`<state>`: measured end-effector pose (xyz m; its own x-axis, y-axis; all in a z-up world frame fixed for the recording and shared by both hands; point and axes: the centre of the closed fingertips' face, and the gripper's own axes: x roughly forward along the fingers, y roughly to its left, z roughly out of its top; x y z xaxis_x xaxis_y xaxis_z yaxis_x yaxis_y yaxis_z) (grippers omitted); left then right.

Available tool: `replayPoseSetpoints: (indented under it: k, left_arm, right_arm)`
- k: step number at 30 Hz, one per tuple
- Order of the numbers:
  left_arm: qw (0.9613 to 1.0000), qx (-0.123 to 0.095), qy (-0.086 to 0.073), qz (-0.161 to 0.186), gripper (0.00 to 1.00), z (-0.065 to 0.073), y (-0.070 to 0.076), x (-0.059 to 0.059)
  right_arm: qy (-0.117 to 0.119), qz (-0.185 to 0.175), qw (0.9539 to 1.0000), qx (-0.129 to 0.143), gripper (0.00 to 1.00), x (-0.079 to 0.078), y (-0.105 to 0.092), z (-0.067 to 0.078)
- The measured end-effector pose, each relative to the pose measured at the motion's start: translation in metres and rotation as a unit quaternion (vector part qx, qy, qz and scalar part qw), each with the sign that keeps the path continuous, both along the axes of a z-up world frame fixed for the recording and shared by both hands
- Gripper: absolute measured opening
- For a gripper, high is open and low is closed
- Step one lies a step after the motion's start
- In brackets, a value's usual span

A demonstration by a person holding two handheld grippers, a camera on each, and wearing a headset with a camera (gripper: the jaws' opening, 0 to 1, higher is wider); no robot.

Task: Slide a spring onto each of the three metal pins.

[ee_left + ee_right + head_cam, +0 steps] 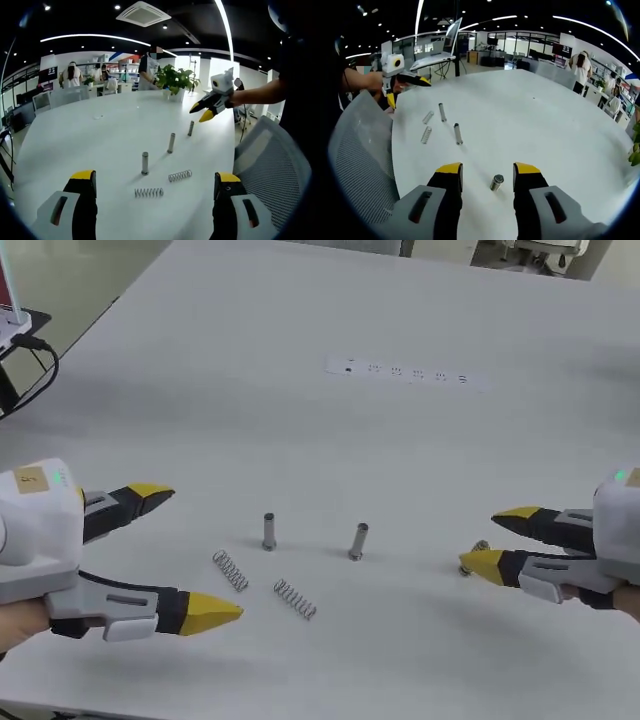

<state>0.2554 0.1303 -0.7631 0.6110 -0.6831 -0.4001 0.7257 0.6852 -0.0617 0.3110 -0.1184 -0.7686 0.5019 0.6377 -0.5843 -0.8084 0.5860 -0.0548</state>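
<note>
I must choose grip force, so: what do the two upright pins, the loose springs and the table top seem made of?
Upright pins: likely steel, smooth grey with a bright sheen. Loose springs: likely coiled steel wire, silvery, with open turns. Table top: matte white, perhaps laminate; what lies beneath cannot be told.

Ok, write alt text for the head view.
Two open, yellow-tipped claws hover over a white table. The left claw is near two loose steel coil springs; the right claw has a short metal pin between its tips. Two more pins stand upright between them.
</note>
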Motion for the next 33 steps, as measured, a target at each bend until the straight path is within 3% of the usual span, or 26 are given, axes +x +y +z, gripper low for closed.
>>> replayPoseSetpoints:
  k: [7, 12, 17, 28, 33]
  left_arm:
    - [1.0000, -0.001, -0.002, -0.001, 0.95, 0.002, -0.001, 0.000]
    - [1.0000, -0.002, -0.002, 0.000, 0.95, 0.001, -0.001, 0.000]
    - [1.0000, -0.001, -0.001, -0.001, 0.95, 0.000, 0.000, 0.000]
    - [1.0000, -0.001, -0.002, 0.000, 0.95, 0.001, 0.001, 0.000]
    - [1.0000, -0.002, -0.001, 0.001, 0.95, 0.000, 0.001, -0.001]
  right_arm:
    - [0.004, -0.026, 0.9987, 0.044, 0.39, -0.005, -0.001, 0.011]
    - [0.014, -0.051, 0.9921, 0.114, 0.39, -0.009, 0.004, 0.026]
    - [0.008, -0.036, 0.9944, 0.099, 0.38, -0.018, 0.008, 0.025]
    - [0.025, -0.031, 0.9922, 0.118, 0.37, -0.034, 0.017, 0.021]
    - [0.031, -0.030, 0.9930, 0.110, 0.36, -0.037, 0.013, 0.014]
